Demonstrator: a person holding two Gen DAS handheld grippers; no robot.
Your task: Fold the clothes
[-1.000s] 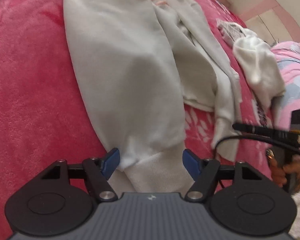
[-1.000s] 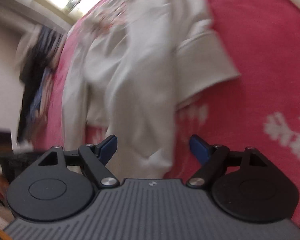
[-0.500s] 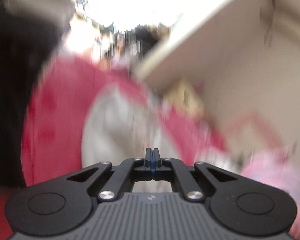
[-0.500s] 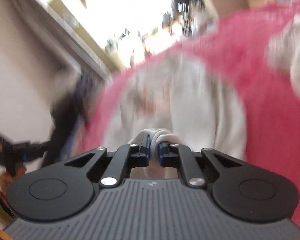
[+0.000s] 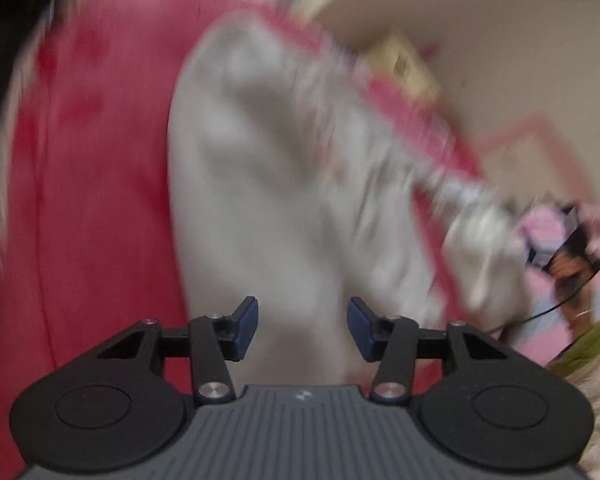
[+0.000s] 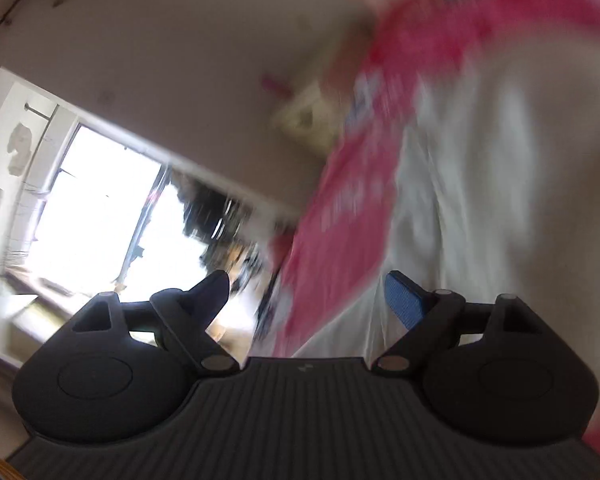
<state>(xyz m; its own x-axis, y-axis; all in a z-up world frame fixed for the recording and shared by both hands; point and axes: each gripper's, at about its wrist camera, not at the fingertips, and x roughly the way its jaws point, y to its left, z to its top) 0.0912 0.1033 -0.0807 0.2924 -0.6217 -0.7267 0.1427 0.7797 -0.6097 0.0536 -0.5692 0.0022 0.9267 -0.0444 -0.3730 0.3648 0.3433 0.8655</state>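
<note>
Two tools, both with jaws apart and holding nothing. Left wrist view: the left tool (image 5: 302, 322) hangs over the pale grey garment (image 5: 260, 200) on the red bed cover (image 5: 92, 200); cloth lies dead ahead, long axis running away from the tool, far end up-right, blurred. Right wrist view: the right tool (image 6: 308, 294) points partly at the window (image 6: 96, 216); the garment lies to its right, so the left looks nearer.

pale grey garment (image 5: 260, 208) on a pink-red blanket (image 5: 92, 200); blue finger pads (image 5: 246, 322).
</note>
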